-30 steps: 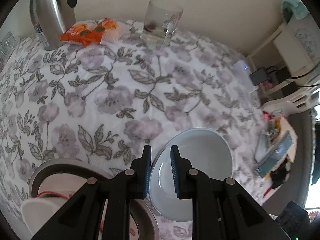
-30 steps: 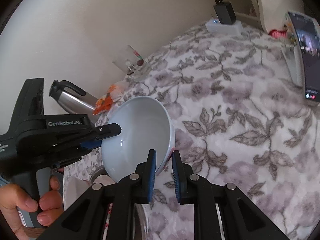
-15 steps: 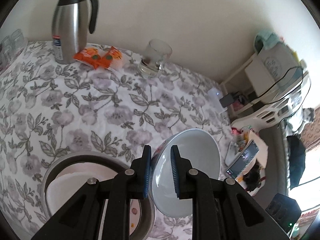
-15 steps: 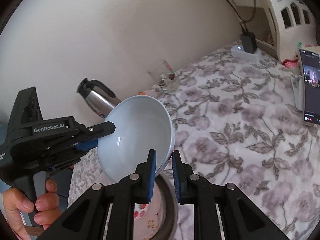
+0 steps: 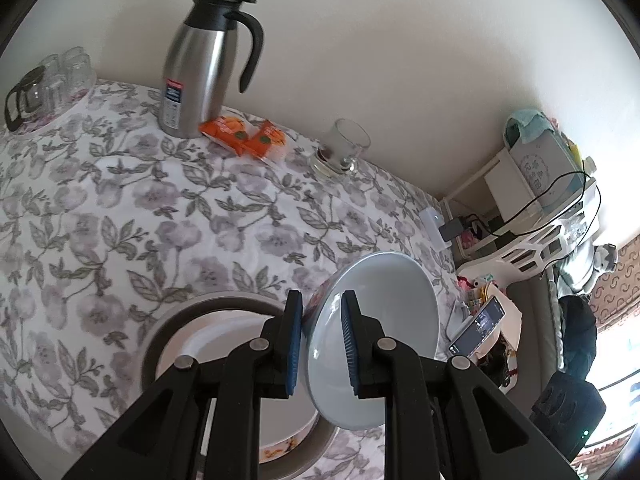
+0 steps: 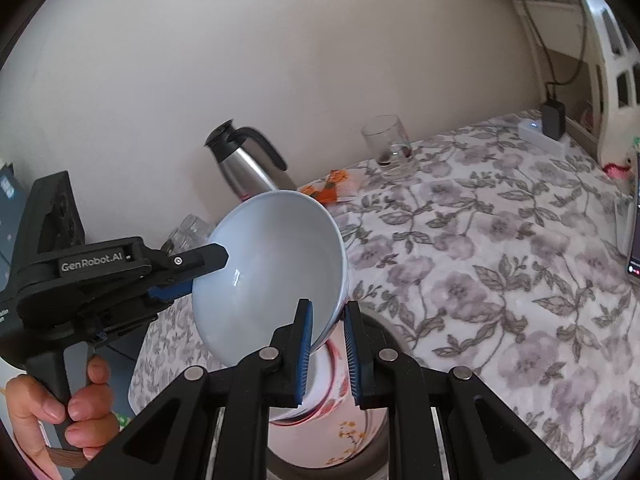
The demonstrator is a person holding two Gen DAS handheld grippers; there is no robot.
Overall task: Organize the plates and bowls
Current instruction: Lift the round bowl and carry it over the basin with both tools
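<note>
On the floral tabletop (image 5: 168,216), near its front edge, a round metal pan (image 5: 160,340) is seen with a patterned plate (image 6: 332,412) inside. Above it, an empty pale-blue bowl (image 6: 276,264) is held tilted, its rim clamped narrowly in the jaws of the left gripper (image 5: 318,344) and right gripper (image 6: 326,350).

My bowl (image 6: 276,272) hides the flask's (image 6: 244,168) base; my left gripper (image 6: 192,276) covers some rim; the phone (image 6: 634,240) is cropped by the frame edge
</note>
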